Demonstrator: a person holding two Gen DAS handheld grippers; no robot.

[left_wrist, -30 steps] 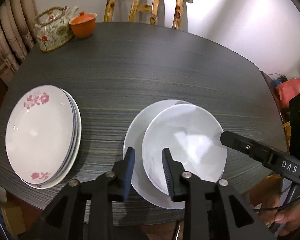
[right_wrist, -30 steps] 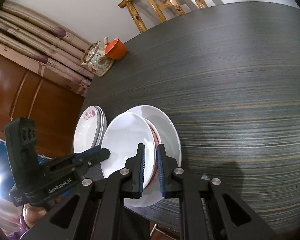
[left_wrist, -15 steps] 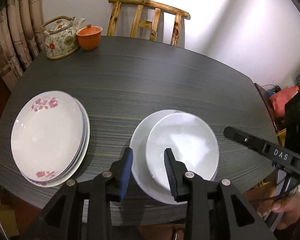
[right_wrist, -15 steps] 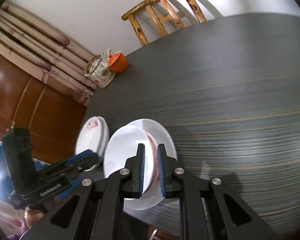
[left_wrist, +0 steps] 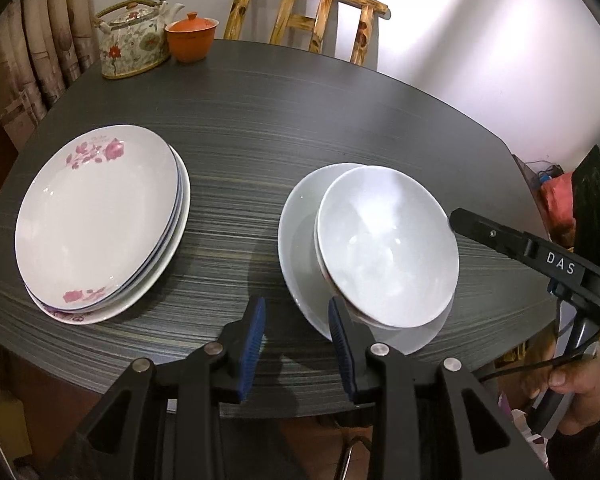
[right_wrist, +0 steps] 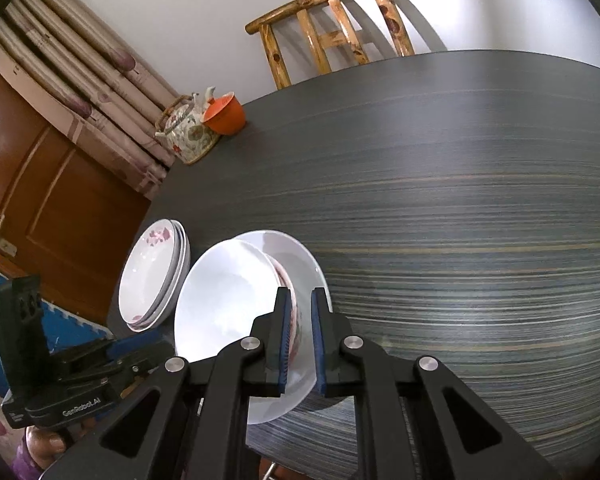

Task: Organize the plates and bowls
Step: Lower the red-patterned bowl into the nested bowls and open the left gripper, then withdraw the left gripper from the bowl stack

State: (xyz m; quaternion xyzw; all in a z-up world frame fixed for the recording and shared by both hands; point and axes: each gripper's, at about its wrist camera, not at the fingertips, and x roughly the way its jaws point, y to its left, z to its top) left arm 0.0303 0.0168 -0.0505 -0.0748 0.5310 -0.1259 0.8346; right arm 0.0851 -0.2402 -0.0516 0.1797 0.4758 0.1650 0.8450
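Observation:
A white bowl [left_wrist: 384,248] sits on a wide white plate [left_wrist: 296,240], off-centre toward its right side. My right gripper [right_wrist: 300,320] has the bowl's [right_wrist: 224,300] red-patterned wall between its closing jaws, one pad inside the rim and one outside. In the left wrist view the right gripper [left_wrist: 460,218] meets the bowl's right rim. My left gripper [left_wrist: 296,324] is open over the table's near edge, its right finger just in front of the plate's rim, with nothing between the pads. A stack of pink-flowered plates [left_wrist: 100,220] lies to the left.
The dark striped table [left_wrist: 300,100] carries a floral teapot [left_wrist: 132,40] and an orange lidded cup [left_wrist: 190,38] at the far left corner. A wooden chair [left_wrist: 308,16] stands behind it. A person's hand [left_wrist: 572,376] holds the right gripper's handle.
My left gripper has drawn back from the white plate, so the plates and table sit further off. The right gripper has rolled slightly and stays on the bowl's rim.

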